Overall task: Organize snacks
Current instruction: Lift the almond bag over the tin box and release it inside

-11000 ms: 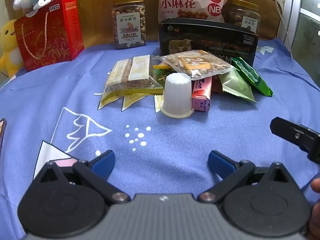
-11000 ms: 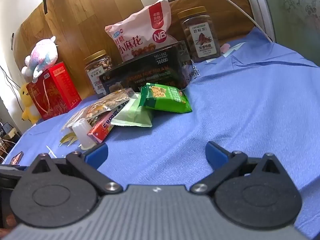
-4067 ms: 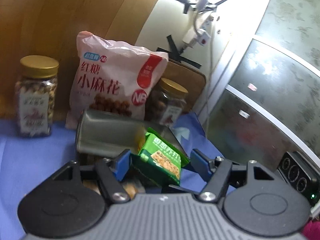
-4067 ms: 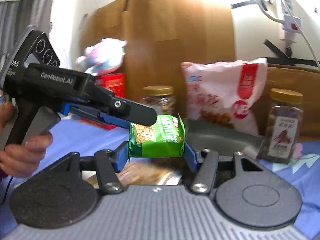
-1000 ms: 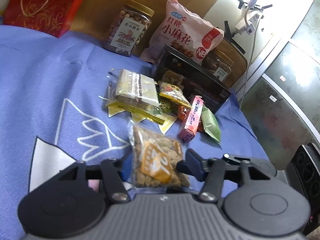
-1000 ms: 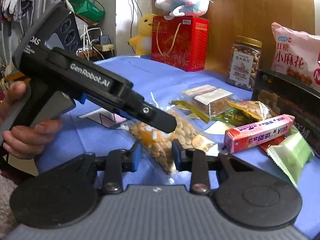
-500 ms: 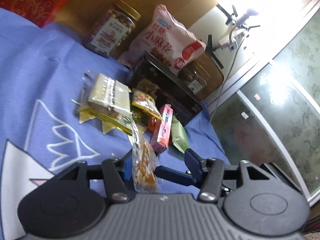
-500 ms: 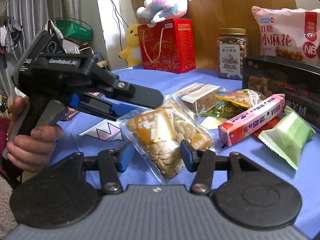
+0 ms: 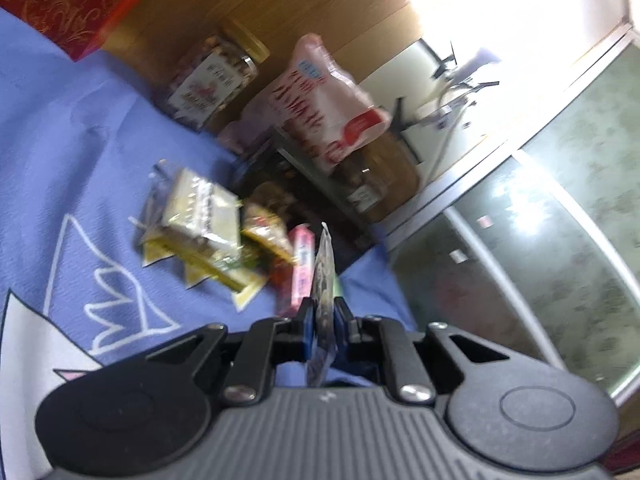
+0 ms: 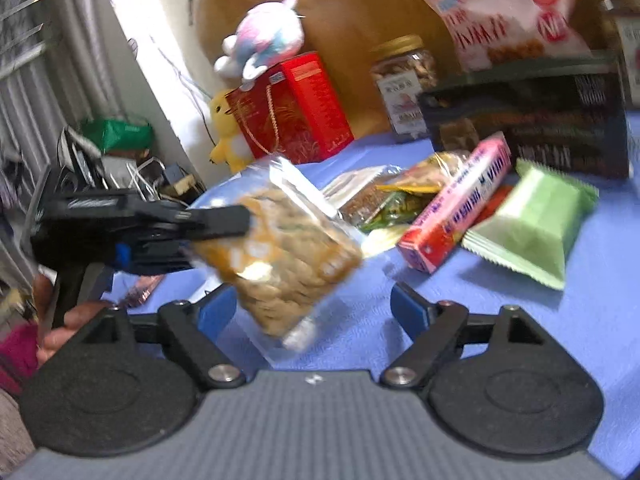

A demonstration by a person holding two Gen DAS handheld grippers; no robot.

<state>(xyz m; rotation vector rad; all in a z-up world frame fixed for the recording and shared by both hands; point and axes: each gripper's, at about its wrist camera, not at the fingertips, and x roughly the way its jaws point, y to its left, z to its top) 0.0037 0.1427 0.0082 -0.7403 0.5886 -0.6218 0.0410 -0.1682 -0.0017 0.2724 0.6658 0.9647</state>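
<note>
- While your left gripper [image 9: 323, 326] pinches the clear bag of nuts [image 10: 280, 256] edge-on between its blue pads [image 9: 307, 328], your right gripper [image 10: 314, 306] stands with its fingers spread wide and nothing between them.
- From your right wrist view, that bag hangs in the air above the blue cloth [image 10: 540, 320], in front of your open right fingers [image 10: 410, 306] and touching neither of them; your left gripper [image 10: 216, 220] clamps it from the left side.
- Your left hand [image 10: 60, 328] shows low at the left edge, wrapped around the gripper's handle.
- Just beyond the bag, a pink box [image 10: 460, 220] lies tilted across the pile, with a light green packet [image 10: 532, 224] touching its right side.
- Left of the pink box sit a yellow packet [image 10: 424, 180] and a clear wrapper of bars [image 10: 360, 188], all bunched together on the cloth.
- Behind the pile you have a dark box [image 10: 532, 128] lying on its side.
- Further back a jar of nuts [image 10: 404, 84] stands upright beside a red gift box [image 10: 292, 112], which carries a plush toy [image 10: 264, 44] on top.
- A pink-and-white snack bag [image 10: 508, 12] leans behind the dark box, against the wooden board [image 10: 348, 12].
- Your left wrist view is blurred, but it shows the same jar [image 9: 212, 80] and snack bag [image 9: 316, 96] at the back.
</note>
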